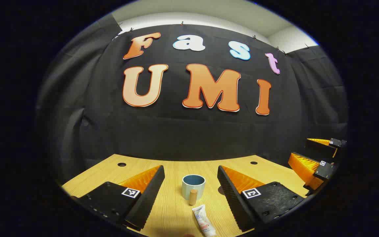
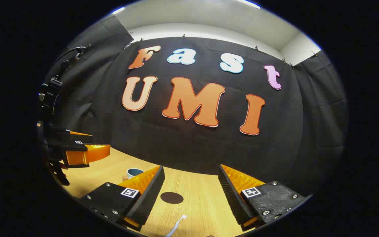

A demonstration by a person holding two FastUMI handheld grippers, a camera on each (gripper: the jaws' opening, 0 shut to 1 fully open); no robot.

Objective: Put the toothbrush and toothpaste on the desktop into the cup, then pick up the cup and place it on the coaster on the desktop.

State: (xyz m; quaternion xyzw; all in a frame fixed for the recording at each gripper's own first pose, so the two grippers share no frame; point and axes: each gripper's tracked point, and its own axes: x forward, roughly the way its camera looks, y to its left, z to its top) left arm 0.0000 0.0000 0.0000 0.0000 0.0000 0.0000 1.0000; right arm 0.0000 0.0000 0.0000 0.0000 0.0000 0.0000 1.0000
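Room: black cloth wall at the back, wood desk [image 1: 173, 210] low in both views.
Cup: cup [image 1: 193, 186] is low center in left gripper view, standing up, blue inside, w/ a small wood knob on its near side. Also peeks out low left in right gripper view, just behind the left finger. Nothing in it yet.
Toothpaste: toothpaste [image 1: 203, 220] lies flat at the bottom center of left gripper view, just in front of the cup, not touching it.
Toothbrush: toothbrush [image 2: 177, 224] is white, at the bottom center of right gripper view, lying on the desk; its lower end is cut off.
Coaster: coaster [image 2: 171, 197] is a dark round spot on the desk, low center in right gripper view, just past the toothbrush.
Left claw: left gripper [image 1: 191, 184] is wide apart, holding nothing, above the desk w/ the cup between its fingers in the picture.
Right claw: right gripper [image 2: 191, 184] is wide apart too, empty, coaster and brush ahead of it.
How paste feels: prob. soft and squishy, light. Grab across the middle, gently.
How brush feels: prob. thin, stiff, light, slippy, low on the desk. Pinch the handle mid-way.
How cup feels: looks hard, prob. heavier and could break. Grip the rim wall or both sides; keep it level.
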